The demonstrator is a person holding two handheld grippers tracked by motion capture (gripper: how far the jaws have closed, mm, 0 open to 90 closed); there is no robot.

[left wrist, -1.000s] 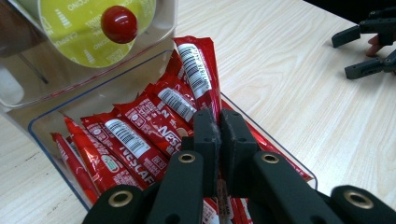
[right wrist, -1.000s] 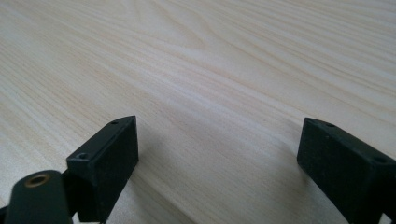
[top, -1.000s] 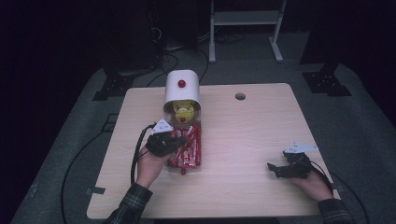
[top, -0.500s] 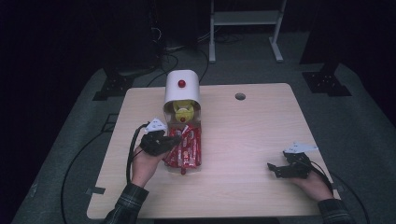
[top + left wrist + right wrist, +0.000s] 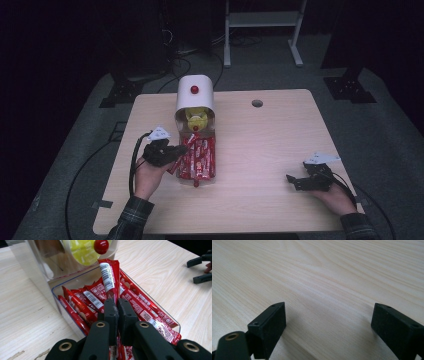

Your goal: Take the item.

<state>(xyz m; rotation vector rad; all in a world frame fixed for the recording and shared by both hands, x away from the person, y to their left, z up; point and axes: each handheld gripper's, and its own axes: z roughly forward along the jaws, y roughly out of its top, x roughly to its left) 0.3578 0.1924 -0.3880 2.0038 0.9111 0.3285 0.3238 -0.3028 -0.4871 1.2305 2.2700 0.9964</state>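
On the pale worktop, your left gripper has its fingers clenched on one red sachet; lift it straight, clear of the clear tray. Right gripper fingers rest released.

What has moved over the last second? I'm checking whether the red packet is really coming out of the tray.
The left tongs, shut on a red stick packet, drew back a little toward the table's left edge, lifting the packet's end clear of the others in the clear tray. The right tongs stayed open on the table; the white dispenser didn't move.
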